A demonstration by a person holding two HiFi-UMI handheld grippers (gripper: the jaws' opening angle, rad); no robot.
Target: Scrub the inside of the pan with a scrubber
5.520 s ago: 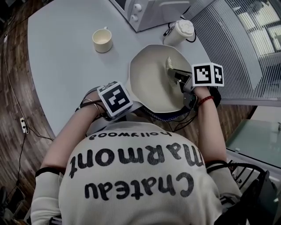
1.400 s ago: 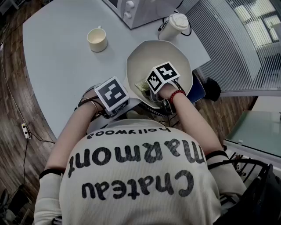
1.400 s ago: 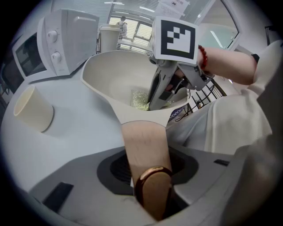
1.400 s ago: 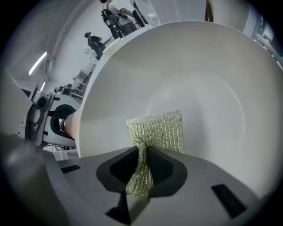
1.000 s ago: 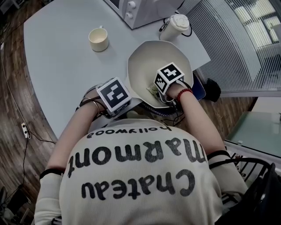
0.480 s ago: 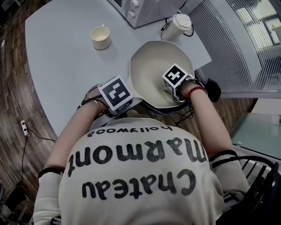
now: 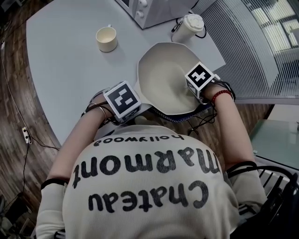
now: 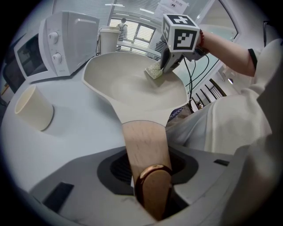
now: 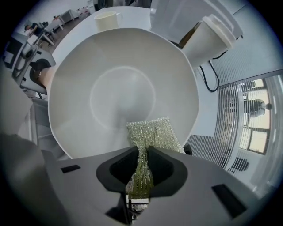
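Note:
A cream pan [image 7: 161, 77] with an angular rim sits on the grey table [image 7: 65, 70]. Its wooden handle [image 8: 143, 145] runs back between the jaws of my left gripper [image 8: 148, 176], which is shut on it at the pan's near left edge. My right gripper [image 9: 142, 163] is shut on a greenish mesh scrubber [image 9: 154, 132]. The scrubber's free end lies against the pan's inner wall on the right side. In the left gripper view the scrubber [image 8: 154, 70] shows under the right gripper's marker cube [image 8: 180, 35]. In the head view that cube [image 7: 200, 77] hides the scrubber.
A cream mug [image 7: 106, 38] stands on the table left of the pan. A white microwave [image 7: 154, 9] and a white lidded jug [image 7: 189, 25] with a black cable stand behind it. The table's edge runs close by the pan's right and near sides.
My right gripper has carried the scrubber from the pan's near-centre wall over to its right wall and risen a little. The left gripper and the pan have stayed put.

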